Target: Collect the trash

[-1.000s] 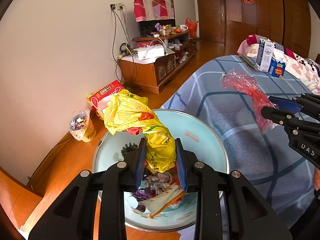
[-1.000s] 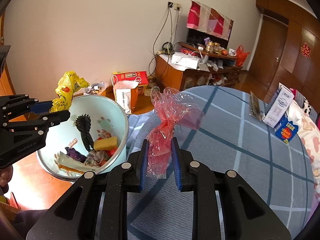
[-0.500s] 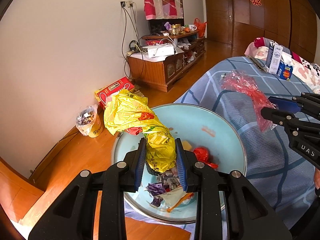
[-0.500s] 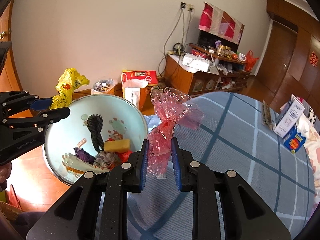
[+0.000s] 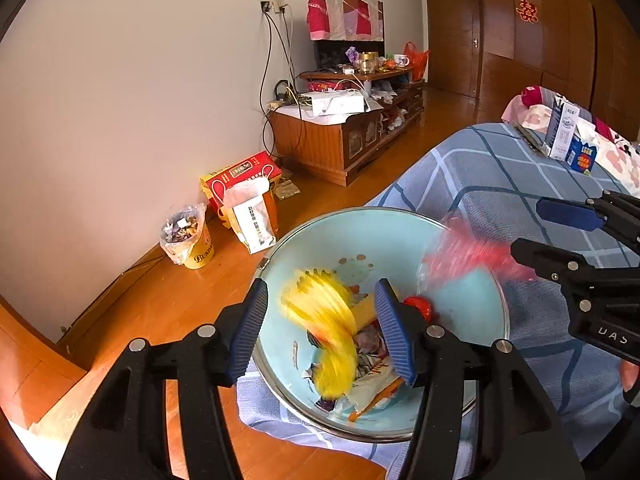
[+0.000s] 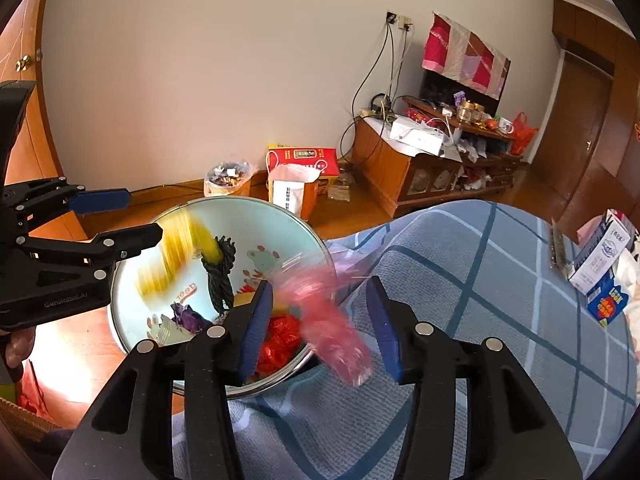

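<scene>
A light blue basin (image 5: 384, 236) (image 6: 264, 224) holding several scraps of trash sits at the bed's edge. My left gripper (image 5: 322, 326) is open above it; the yellow plastic bag (image 5: 328, 336) is blurred, falling between its fingers into the basin, and shows in the right wrist view (image 6: 176, 256). My right gripper (image 6: 320, 320) is open over the basin's right rim; the pink cellophane wrapper (image 6: 328, 324) is blurred, dropping between its fingers, and shows in the left wrist view (image 5: 464, 256).
The blue checked bed (image 6: 480, 280) fills the right side, with boxes (image 6: 604, 268) on its far end. On the wooden floor by the wall stand a small bin (image 5: 188, 236), a paper bag (image 5: 252, 216) and a red box (image 5: 240, 172). A TV cabinet (image 5: 340, 136) stands behind.
Both grippers have opened and let go. The yellow bag and the pink wrapper are falling toward the basin. Both grippers have moved closer over the basin.
</scene>
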